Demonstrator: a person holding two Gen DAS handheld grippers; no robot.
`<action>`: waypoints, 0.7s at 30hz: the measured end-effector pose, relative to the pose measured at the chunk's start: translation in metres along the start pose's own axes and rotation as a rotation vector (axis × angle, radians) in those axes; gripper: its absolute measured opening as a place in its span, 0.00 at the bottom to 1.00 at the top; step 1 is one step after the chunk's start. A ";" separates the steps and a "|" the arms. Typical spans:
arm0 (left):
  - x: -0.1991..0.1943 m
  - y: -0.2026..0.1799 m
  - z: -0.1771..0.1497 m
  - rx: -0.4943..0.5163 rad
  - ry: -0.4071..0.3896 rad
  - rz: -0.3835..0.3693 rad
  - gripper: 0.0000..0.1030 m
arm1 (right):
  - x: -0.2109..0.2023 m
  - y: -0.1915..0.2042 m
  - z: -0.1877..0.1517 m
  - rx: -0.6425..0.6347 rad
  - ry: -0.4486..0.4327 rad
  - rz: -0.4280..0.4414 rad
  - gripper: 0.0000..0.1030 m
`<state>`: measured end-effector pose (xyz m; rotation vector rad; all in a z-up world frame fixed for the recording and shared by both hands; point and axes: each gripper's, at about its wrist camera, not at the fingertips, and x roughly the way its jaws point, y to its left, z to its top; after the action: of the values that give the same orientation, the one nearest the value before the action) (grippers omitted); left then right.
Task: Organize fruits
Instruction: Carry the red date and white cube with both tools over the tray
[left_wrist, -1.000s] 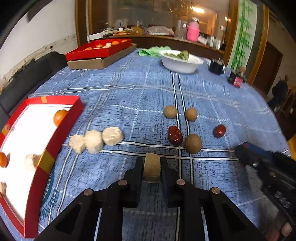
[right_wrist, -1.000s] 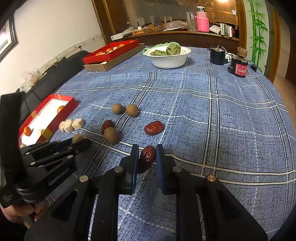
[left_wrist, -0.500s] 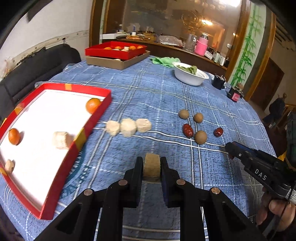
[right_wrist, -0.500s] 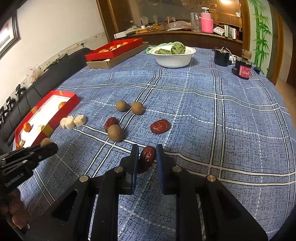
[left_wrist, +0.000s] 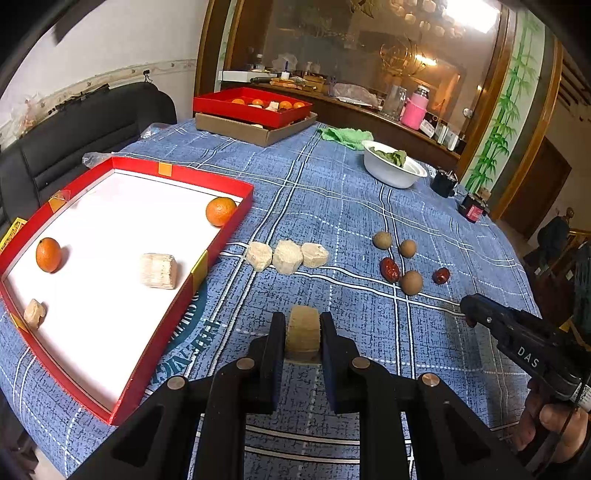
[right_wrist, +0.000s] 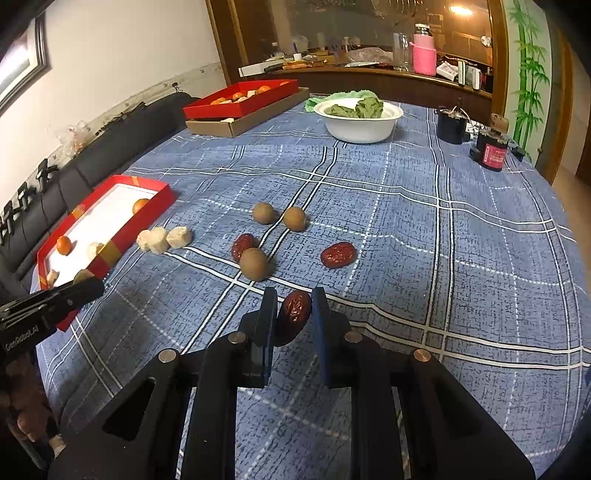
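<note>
My left gripper (left_wrist: 302, 325) is shut on a tan chunk (left_wrist: 303, 330), held above the blue cloth just right of the red tray (left_wrist: 192, 275). The tray holds two oranges (left_wrist: 220, 210) and two pale chunks (left_wrist: 159, 270). Three pale chunks (left_wrist: 286, 255) lie in a row beside the tray. My right gripper (right_wrist: 294, 301) is shut on a red date (right_wrist: 294, 309). Beyond it lie three brown round fruits (right_wrist: 254, 263) and two more dates (right_wrist: 337, 254). The right gripper also shows in the left wrist view (left_wrist: 466, 306), and the left gripper in the right wrist view (right_wrist: 96, 286).
A white bowl of greens (right_wrist: 357, 120) stands far across the table. A second red tray on a cardboard box (right_wrist: 242, 105) sits at the far left. Dark jars (right_wrist: 491, 151) stand at the far right. A black sofa (left_wrist: 74, 125) lies beyond the table's left edge.
Both grippers have lifted and pulled back from the fruit pile, each keeping its piece. The left gripper has swung left, bringing the red tray more into view.
</note>
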<state>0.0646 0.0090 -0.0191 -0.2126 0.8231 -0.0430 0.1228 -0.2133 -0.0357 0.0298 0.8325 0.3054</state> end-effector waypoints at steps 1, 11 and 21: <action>-0.001 0.001 0.000 -0.003 -0.001 0.000 0.17 | -0.001 0.001 0.000 -0.004 -0.001 -0.002 0.17; -0.007 0.016 -0.001 -0.046 -0.004 0.019 0.17 | -0.010 0.018 0.001 -0.034 -0.011 0.029 0.17; -0.027 0.042 0.007 -0.096 -0.061 0.054 0.17 | -0.010 0.047 0.006 -0.079 -0.013 0.074 0.17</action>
<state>0.0496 0.0540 -0.0039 -0.2810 0.7700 0.0536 0.1086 -0.1710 -0.0180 -0.0116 0.8068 0.4075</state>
